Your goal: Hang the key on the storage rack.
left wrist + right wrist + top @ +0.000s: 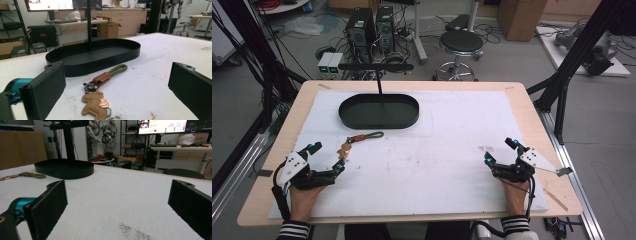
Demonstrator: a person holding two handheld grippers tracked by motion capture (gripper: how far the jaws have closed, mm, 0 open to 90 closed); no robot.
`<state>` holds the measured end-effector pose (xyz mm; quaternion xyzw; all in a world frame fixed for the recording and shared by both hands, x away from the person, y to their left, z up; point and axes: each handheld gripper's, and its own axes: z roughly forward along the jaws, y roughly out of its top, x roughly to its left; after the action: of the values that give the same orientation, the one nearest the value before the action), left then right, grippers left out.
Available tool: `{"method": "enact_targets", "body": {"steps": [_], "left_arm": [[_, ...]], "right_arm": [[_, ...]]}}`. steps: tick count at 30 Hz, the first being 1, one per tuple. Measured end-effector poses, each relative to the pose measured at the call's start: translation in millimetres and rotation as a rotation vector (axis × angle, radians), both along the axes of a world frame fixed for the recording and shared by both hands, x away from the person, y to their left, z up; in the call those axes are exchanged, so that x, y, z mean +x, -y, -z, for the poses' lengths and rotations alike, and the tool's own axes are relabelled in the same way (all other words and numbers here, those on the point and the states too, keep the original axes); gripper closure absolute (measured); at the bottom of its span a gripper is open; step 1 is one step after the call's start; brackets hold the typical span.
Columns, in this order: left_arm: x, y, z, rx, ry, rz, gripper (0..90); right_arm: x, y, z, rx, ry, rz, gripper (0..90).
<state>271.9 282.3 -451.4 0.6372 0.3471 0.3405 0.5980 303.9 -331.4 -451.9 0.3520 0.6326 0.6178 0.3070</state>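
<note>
My left hand-held gripper point(326, 157) rests low at the near left of the table point(522, 95), on the white mat point(452, 150), jaws spread wide with nothing between them. In the left gripper view the two black pads stand far apart at either edge. My left hand point(304, 196) grips it from below; a striped sleeve point(293, 230) shows at the wrist.

The keychain point(357, 140) lies flat on the mat just ahead of the left hand-held gripper, apart from both jaws. It comprises an olive loop point(117, 69), a reddish-brown leather tab point(102, 77), a dark metal ring point(89, 87) and a tan leather animal-shaped charm point(96, 103), the charm nearest the gripper.

Beyond the keychain, close to the loop end, stands a black oval tray point(357, 117) with a low wall. A thin black post point(379, 82) rises from its middle and carries a horizontal bar point(376, 66).

My right hand-held gripper point(501, 150) sits at the near right of the mat, well apart from the keychain, jaws likewise spread and empty. In the right gripper view the tray and keychain appear far off at upper left.
</note>
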Motion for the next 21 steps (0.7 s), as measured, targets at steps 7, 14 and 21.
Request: {"method": "enact_targets", "body": {"steps": [7, 14, 21], "left_arm": [[-0.3, 0.8, -0.2, 0.009, -0.001, -0.002, 1.7], [-0.5, -1.6, 0.1, -0.020, 0.002, -0.006, 1.7], [0.1, -5.2, -1.8, -0.010, -0.005, 0.000, 1.7]], "right_arm": [[-3.0, -1.3, 0.7, -0.012, 0.031, 0.008, 1.4], [-3.4, -1.3, 0.7, -0.009, 0.032, 0.013, 1.4], [-2.9, -1.1, 0.8, -0.012, 0.037, 0.014, 1.4]]}}
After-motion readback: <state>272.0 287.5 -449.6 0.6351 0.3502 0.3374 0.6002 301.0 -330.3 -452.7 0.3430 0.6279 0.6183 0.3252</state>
